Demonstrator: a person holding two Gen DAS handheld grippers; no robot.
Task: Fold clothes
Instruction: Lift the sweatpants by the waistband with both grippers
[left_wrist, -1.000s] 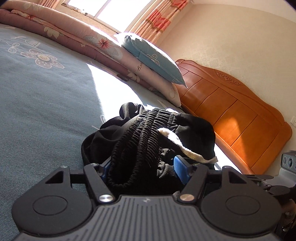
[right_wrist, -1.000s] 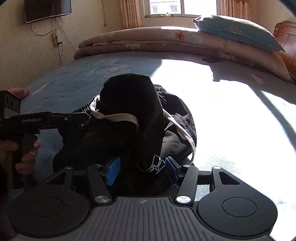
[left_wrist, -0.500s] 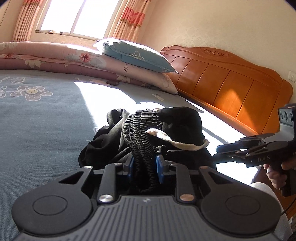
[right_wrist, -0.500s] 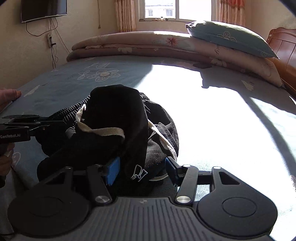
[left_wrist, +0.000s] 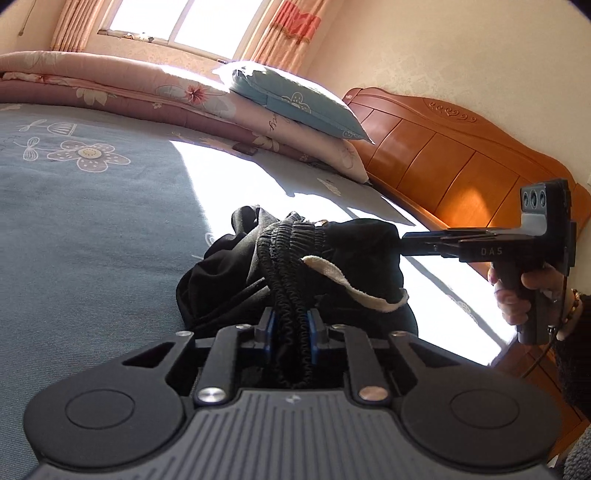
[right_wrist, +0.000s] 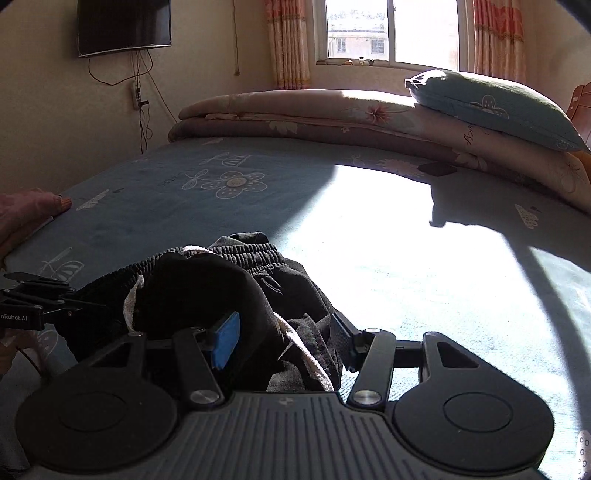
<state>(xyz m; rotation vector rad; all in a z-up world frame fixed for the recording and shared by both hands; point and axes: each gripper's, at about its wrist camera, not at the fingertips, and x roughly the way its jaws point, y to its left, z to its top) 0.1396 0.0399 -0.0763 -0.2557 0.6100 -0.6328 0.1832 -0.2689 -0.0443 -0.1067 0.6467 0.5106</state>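
Left wrist view: mounted just behind the left gripper (left_wrist: 290, 325), low over the bed (left_wrist: 92, 221), facing along the fingers toward the wooden headboard (left_wrist: 443, 170) and the window (left_wrist: 181, 22) corner. Very near the black clothes (left_wrist: 332, 251), which fill the centre. Right gripper (left_wrist: 417, 243) seen side-on at the right edge.

Right wrist view: mounted just behind the right gripper (right_wrist: 284, 332), equally low, facing across the bed (right_wrist: 406, 240) toward the window (right_wrist: 388, 29) and the wall television (right_wrist: 123, 26). Same clothes (right_wrist: 207, 280) close up; left gripper (right_wrist: 48, 299) entering from the left edge.

Shared by both: the clothes, the bed surface, the folded quilt (left_wrist: 110, 81) (right_wrist: 295, 110), the blue pillow (left_wrist: 295, 99) (right_wrist: 491, 103), the window.
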